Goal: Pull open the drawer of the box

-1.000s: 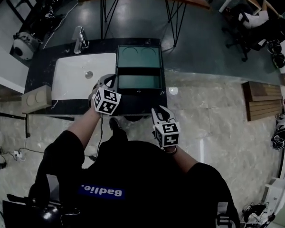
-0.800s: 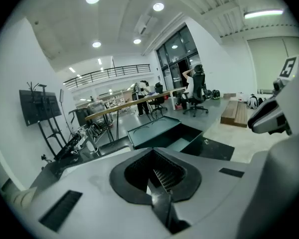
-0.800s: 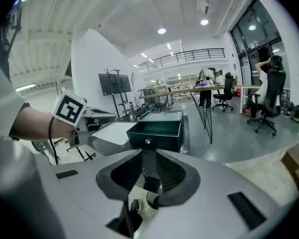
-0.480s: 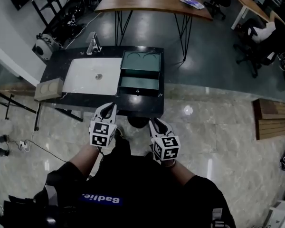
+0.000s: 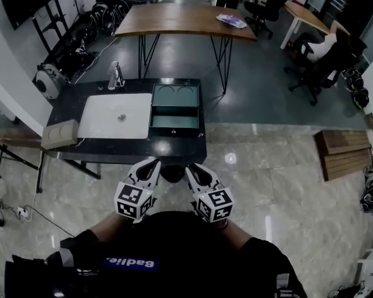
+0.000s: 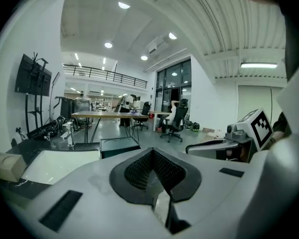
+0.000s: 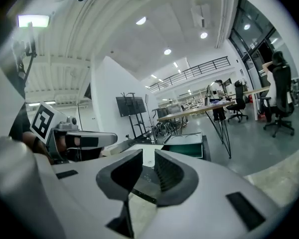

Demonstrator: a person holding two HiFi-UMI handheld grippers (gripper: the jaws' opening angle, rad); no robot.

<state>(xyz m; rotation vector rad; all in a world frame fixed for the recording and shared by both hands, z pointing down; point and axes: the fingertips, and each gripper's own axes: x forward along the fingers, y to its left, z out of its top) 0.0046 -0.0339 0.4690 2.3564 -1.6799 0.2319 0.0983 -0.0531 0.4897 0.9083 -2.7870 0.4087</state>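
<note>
The green box (image 5: 174, 95) stands on the black counter (image 5: 127, 148), right of the sink. Its drawer (image 5: 173, 121) is pulled out toward me and looks empty. Both grippers hang close to my body, short of the counter's near edge and well away from the box. My left gripper (image 5: 150, 164) has its pads pressed together with nothing between them (image 6: 152, 171). A narrow gap shows between the pads of my right gripper (image 5: 194, 169), and it holds nothing (image 7: 143, 171). The box also shows far ahead in the left gripper view (image 6: 120, 146) and in the right gripper view (image 7: 187, 146).
A white sink basin (image 5: 115, 115) with a faucet (image 5: 115, 74) fills the counter's left half, and a beige block (image 5: 59, 134) sits at its left end. A wooden table (image 5: 186, 18) stands behind. Wooden pallets (image 5: 345, 154) lie on the tiled floor at right.
I have stepped back from the counter. Both grippers drew back from the box toward my body. The drawer stays pulled out.
</note>
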